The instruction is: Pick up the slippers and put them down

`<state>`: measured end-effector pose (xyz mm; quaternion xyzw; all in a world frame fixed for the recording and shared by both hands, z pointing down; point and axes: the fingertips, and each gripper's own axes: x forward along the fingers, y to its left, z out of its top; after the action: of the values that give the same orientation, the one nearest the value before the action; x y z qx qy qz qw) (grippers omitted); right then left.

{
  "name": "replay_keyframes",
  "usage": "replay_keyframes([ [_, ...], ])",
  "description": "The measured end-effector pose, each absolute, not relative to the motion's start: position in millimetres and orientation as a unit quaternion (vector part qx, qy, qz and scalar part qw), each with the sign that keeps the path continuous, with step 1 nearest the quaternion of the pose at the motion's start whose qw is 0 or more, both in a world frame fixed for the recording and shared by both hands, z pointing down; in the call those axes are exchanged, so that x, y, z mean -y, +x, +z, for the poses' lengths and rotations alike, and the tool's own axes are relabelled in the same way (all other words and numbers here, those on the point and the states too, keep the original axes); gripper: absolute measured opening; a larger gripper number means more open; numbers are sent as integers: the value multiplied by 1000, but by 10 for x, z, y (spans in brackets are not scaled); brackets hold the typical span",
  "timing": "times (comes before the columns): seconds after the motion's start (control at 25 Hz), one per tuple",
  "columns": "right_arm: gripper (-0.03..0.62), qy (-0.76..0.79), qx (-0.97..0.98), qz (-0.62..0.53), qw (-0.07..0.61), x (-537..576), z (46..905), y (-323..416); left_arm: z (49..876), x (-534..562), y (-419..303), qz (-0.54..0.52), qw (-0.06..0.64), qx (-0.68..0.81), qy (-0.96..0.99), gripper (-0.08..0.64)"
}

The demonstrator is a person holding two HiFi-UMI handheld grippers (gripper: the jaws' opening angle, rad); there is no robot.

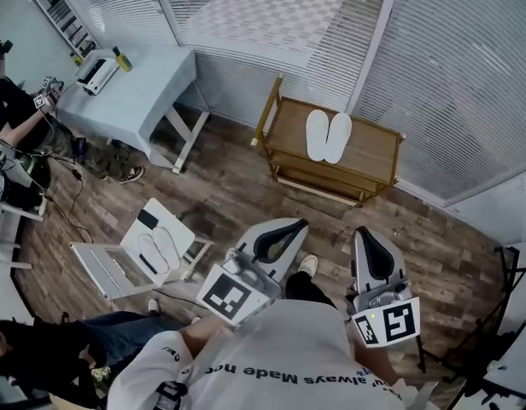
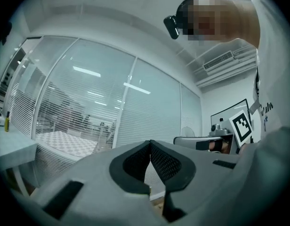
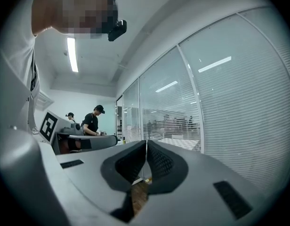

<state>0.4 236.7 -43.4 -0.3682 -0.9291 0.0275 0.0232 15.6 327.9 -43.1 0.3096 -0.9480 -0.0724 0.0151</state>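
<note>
A pair of white slippers (image 1: 328, 135) lies side by side on top of a low wooden rack (image 1: 378, 154) by the glass wall. A second pair, white slippers with dark straps (image 1: 157, 250), rests on a white folding chair (image 1: 109, 267) at the left. My left gripper (image 1: 300, 224) (image 2: 150, 143) is held level near my body, shut and empty, well short of the rack. My right gripper (image 1: 363, 230) (image 3: 146, 143) is beside it, also shut with nothing between the pads. Neither gripper view shows any slippers, only blinds and glass.
A pale blue table (image 1: 135, 88) with small devices stands at the back left. People sit along the left edge (image 1: 15, 122). Glass walls with blinds (image 1: 451, 67) close the back and right. A stand's black legs (image 1: 506, 280) are at the right. The floor is wood planks.
</note>
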Motion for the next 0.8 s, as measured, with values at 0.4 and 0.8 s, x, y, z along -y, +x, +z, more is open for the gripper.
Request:
replay_keyframes([
  [0.4, 15, -395, 918, 27, 38, -2077, -337, -941, -310, -3000, -789, -68, 32, 956, 284, 12],
  [0.8, 15, -398, 916, 35, 49, -2181, -264, -1614, -232, -3150, -1418, -67, 39, 962, 263, 12],
])
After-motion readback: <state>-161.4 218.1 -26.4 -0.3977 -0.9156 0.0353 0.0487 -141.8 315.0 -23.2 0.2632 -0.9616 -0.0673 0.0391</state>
